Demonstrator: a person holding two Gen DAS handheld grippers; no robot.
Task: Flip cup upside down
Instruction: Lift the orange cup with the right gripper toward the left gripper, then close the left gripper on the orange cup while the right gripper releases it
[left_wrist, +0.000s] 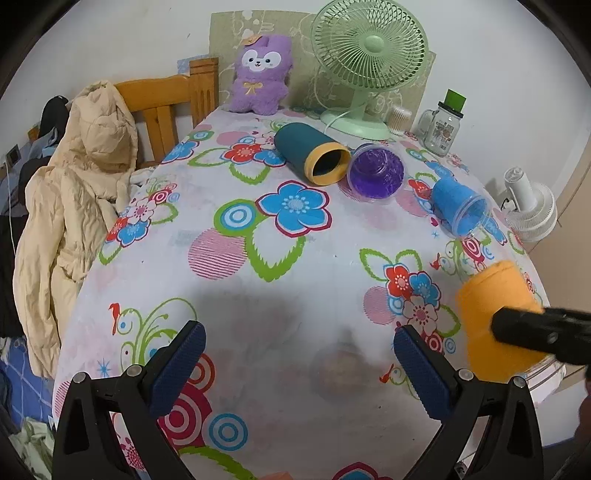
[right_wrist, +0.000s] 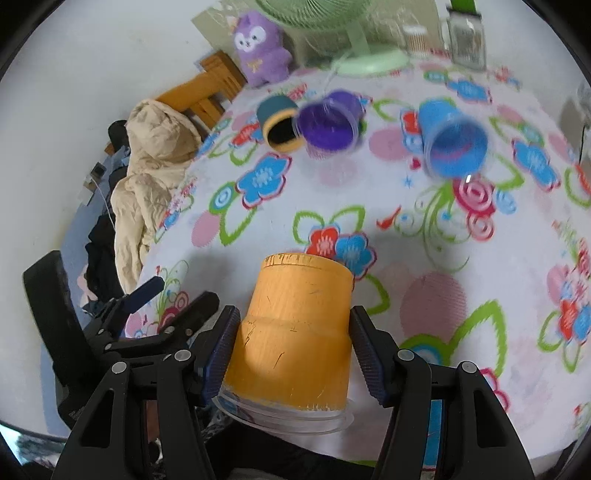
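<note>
My right gripper (right_wrist: 293, 345) is shut on an orange plastic cup (right_wrist: 295, 328), held above the table's near edge with its closed base pointing away and its clear rim toward me. The orange cup (left_wrist: 495, 317) also shows at the right of the left wrist view, with a black finger across it. My left gripper (left_wrist: 299, 354) is open and empty over the floral tablecloth (left_wrist: 258, 295). A purple cup (left_wrist: 375, 171), a blue cup (left_wrist: 461, 206) and a teal cup with a yellow rim (left_wrist: 310, 153) lie on their sides farther back.
A green desk fan (left_wrist: 369, 62), a purple plush toy (left_wrist: 258, 74), a glass jar with a green lid (left_wrist: 443, 125) and a small clear container stand at the table's far edge. A wooden chair with a beige jacket (left_wrist: 74, 206) stands at the left. A white fan (left_wrist: 532, 206) is at right.
</note>
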